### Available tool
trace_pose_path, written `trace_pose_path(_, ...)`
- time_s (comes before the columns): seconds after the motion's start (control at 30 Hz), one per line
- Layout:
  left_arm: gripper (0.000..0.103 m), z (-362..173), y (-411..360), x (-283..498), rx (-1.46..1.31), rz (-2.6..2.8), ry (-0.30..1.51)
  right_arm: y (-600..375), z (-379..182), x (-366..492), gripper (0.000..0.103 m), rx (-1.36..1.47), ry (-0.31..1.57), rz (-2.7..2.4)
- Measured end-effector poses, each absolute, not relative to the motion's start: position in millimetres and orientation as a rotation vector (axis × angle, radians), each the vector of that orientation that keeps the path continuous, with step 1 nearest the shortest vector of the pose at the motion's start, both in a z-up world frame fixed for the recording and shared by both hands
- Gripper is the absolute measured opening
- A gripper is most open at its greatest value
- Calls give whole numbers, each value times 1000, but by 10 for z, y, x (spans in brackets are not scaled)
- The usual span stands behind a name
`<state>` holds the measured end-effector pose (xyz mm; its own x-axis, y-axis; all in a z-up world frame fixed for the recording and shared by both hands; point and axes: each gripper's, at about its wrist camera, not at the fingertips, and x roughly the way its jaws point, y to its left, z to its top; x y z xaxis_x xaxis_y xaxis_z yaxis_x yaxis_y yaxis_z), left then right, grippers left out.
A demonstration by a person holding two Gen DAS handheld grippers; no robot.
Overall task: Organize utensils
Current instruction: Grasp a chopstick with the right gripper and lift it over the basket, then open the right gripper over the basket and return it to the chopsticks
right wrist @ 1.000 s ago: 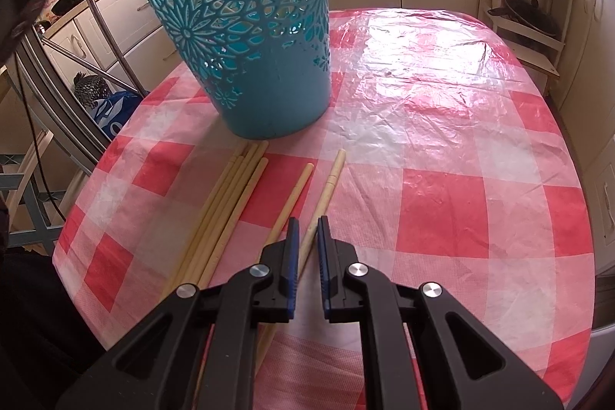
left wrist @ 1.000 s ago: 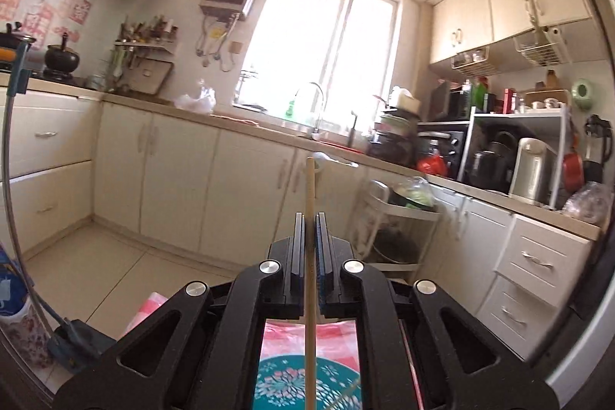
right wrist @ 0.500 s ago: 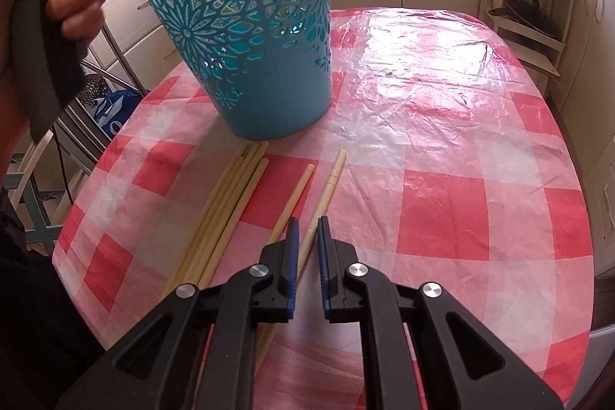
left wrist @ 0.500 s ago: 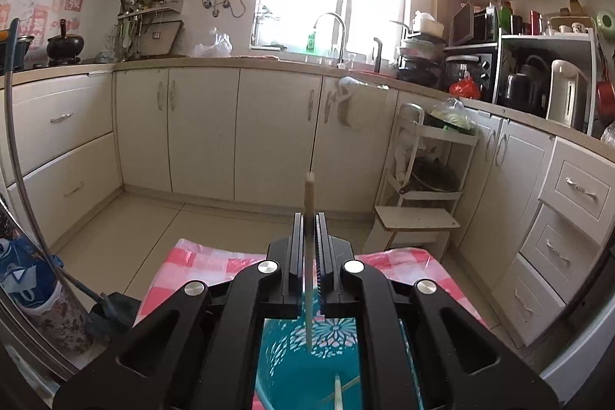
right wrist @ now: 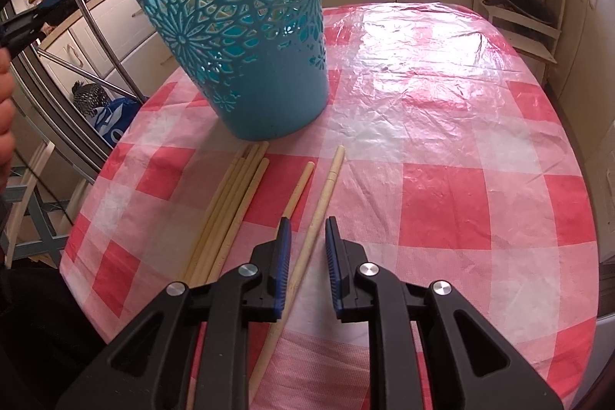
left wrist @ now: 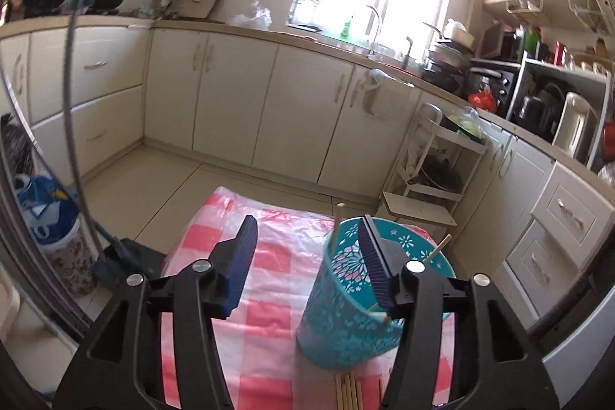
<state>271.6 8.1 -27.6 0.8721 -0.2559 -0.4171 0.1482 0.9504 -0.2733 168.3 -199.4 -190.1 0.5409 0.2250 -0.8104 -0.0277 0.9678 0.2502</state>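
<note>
A teal perforated bin (left wrist: 346,317) (right wrist: 246,37) stands on the red-checked tablecloth (right wrist: 442,148). In the left wrist view, chopsticks (left wrist: 336,225) stick up inside it. My left gripper (left wrist: 307,256) is open and empty, above and just left of the bin. Several pale wooden chopsticks (right wrist: 230,202) lie on the cloth in front of the bin. My right gripper (right wrist: 306,248) is open and low, with one loose chopstick (right wrist: 323,198) lying between its fingers, untouched.
The table's right and front edges (right wrist: 576,256) drop off to the floor. A metal chair frame (right wrist: 88,37) and a blue bag (left wrist: 42,214) stand to the left. Kitchen cabinets (left wrist: 238,102) and a white shelf cart (left wrist: 434,171) are beyond the table.
My left gripper opened and let the chopstick drop into the bin, then tilted down and left. My right gripper opened wider over the loose chopstick.
</note>
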Motion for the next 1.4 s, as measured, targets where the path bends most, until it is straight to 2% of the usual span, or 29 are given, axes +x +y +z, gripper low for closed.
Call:
trace_pose_path(0.07, 58, -287, 181, 2651, -268, -198, 471, -1947, -1894, 1693, 18, 190, 995, 132)
trace_pose_path(0.6, 62, -377, 446, 2743, -309, -178, 518, -1756, -1864, 1843, 8, 18, 1066, 50)
trace_pose_path(0.8, 62, -421, 555, 2803, -367, -174, 555, -2101, -1660, 1513, 6, 290, 1071, 153)
trace_pose_path(0.93, 62, -457, 559, 2823, -381, -174, 567, -2335, -1177, 1422, 6, 494, 937, 250)
trace_pose_path(1.1, 62, -459, 545, 2820, -381, -171, 563, -2415, -418, 1565, 6, 587, 700, 322)
trace_pose_path(1.23, 62, -481, 582, 2831, -398, -156, 564, -2302, 18, 1866, 6, 556, 509, 304)
trace_pose_path(1.4, 62, -488, 592, 2836, -399, -151, 562, -2115, 251, 2384, 6, 479, 338, 151)
